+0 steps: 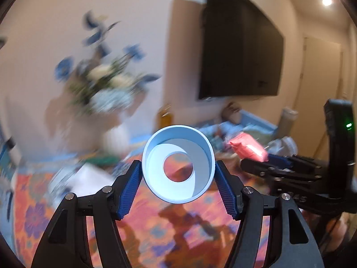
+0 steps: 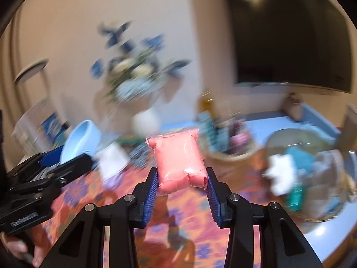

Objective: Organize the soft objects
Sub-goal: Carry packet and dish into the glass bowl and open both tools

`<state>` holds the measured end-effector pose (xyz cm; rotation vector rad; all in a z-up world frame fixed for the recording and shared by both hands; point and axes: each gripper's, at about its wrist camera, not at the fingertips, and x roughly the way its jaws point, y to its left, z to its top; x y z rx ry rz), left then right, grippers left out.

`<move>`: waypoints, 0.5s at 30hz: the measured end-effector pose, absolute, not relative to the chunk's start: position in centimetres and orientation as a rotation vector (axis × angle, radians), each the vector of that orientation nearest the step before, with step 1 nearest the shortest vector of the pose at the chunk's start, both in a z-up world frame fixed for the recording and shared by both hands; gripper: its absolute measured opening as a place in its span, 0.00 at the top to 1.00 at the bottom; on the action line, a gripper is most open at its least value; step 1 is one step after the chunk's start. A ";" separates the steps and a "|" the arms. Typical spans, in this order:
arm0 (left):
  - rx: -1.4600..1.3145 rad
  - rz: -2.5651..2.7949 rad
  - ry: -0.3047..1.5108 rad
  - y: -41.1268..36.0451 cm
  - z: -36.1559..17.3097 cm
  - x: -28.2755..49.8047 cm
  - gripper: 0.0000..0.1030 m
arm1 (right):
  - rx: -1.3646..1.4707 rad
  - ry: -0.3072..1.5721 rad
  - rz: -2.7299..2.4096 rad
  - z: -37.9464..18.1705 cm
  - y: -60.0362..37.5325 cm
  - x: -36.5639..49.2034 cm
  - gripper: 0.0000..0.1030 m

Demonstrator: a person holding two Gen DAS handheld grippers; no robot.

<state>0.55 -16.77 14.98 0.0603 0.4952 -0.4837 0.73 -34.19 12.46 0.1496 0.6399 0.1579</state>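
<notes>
While blur smears the flower vase point(image 1: 109, 98) and the basket point(image 2: 312, 174) contents beyond reading, the left gripper point(image 1: 178, 178) pinches a pale blue cup point(image 1: 178, 164) above the patterned cloth point(image 1: 156, 234); the right gripper point(image 2: 181, 183) squeezes a pink soft packet point(image 2: 178, 163), held aloft.

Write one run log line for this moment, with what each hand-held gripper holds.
left hand-held gripper: shut on pale blue ring | right hand-held gripper: shut on pink soft pouch | both lifted above patterned cloth

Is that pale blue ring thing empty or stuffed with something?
Empty: the left wrist view looks straight through the pale blue ring to the patterned cloth behind.
</notes>
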 end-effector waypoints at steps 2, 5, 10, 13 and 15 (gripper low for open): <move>0.071 -0.524 0.480 -19.3 16.0 0.7 0.39 | 0.191 0.623 0.081 13.4 -37.5 0.4 0.61; 0.093 -0.597 0.476 -24.0 16.9 1.1 0.38 | 0.249 0.593 -0.029 14.3 -42.6 0.0 0.61; 0.109 -0.672 0.532 -31.8 16.0 3.0 0.38 | 0.373 0.595 -0.193 13.7 -51.3 -0.1 0.61; 0.106 -0.724 0.578 -35.9 14.3 4.0 0.38 | 0.421 0.604 -0.267 12.7 -55.2 -0.4 0.61; 0.102 -0.745 0.613 -38.1 12.8 4.4 0.38 | 0.438 0.628 -0.304 11.7 -57.0 -0.4 0.61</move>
